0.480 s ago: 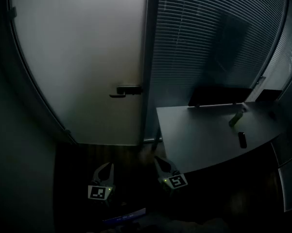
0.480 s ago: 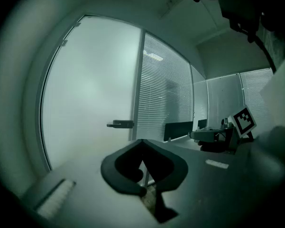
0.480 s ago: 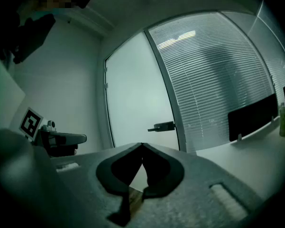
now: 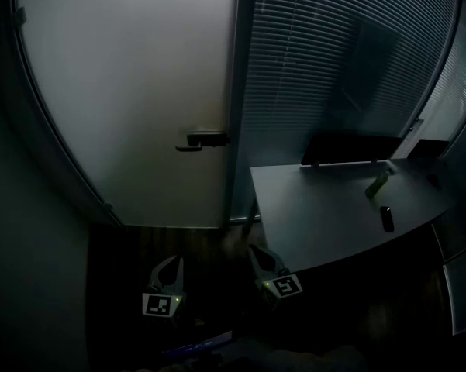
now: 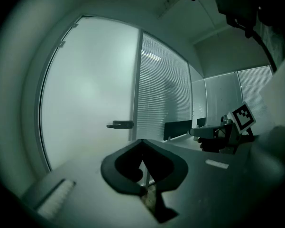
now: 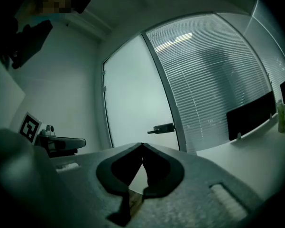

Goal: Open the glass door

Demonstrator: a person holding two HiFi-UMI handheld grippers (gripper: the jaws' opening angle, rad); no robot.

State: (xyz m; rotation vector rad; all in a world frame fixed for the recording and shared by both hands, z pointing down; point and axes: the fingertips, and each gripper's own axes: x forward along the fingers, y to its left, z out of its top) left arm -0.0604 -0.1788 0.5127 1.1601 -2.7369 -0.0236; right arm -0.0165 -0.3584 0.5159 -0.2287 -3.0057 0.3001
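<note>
Beside glass door [image 4: 132, 84], grey desk [image 4: 318, 215]

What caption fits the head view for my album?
Both shut, left tongs and right tongs hang low before the glass door, handle untouched.

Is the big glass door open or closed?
Closed. The glass door sits against its frame with no gap showing, and its handle is level.
</note>
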